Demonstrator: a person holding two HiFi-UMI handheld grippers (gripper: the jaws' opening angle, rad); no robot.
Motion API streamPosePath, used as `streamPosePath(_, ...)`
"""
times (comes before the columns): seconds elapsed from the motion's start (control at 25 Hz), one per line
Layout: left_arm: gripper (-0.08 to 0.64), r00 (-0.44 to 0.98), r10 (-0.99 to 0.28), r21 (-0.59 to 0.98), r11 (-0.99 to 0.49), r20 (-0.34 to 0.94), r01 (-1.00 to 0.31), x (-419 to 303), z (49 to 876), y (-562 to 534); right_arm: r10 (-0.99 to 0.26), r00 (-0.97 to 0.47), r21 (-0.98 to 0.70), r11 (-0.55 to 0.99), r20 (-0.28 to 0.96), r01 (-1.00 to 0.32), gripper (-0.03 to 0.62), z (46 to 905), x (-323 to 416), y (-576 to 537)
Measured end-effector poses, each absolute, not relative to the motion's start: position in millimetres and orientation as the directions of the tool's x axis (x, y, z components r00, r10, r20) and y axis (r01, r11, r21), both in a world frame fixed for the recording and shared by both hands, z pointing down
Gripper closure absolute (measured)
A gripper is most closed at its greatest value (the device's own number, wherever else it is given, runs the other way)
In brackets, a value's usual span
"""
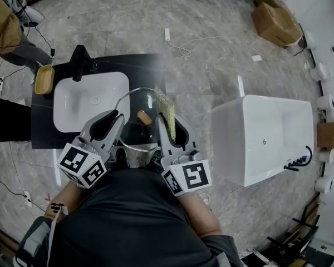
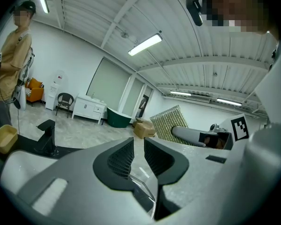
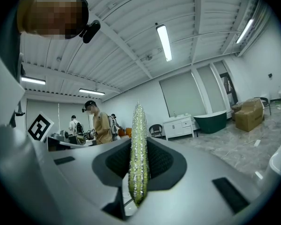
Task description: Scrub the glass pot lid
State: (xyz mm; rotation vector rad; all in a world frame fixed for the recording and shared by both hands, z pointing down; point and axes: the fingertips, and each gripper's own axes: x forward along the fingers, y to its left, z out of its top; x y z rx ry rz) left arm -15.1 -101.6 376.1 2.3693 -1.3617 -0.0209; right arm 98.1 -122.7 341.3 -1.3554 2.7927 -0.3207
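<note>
Clear round glass pot lid with brown knob (image 1: pixel 134 109), held over the dark counter (image 1: pixel 44 132) beside the white basin (image 1: pixel 72 102): we pinch its rim in the left gripper (image 1: pixel 120 115), while the right gripper (image 1: pixel 168 118) is clamped on a yellow-green scouring pad (image 1: pixel 163 105) at its right edge.

showroom floor, seen from above
white basin (image 1: pixel 72 109) sunk in a dark counter (image 1: pixel 146 65), black faucet (image 1: pixel 80 60) and tan dish (image 1: pixel 44 79) beside it; white bathtub (image 1: pixel 229 143) apart, cardboard box (image 1: pixel 275 19) farther off.

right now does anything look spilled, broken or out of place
Nothing stands out. The left gripper holds the glass pot lid by its rim, the right gripper clamps the scrub cloth at the lid's right edge; no spill or crack shows.
</note>
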Motion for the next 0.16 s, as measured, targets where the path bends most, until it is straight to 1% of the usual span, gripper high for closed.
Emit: streamPosePath(0.16,0.489,0.53,-0.827,0.354,-0.447,0.186,-0.821,-14.7,374.6,-101.0,-0.779,-0.622,-0.193,0.601,0.071,-0.775,0.535,340.9,96.4,-121.3)
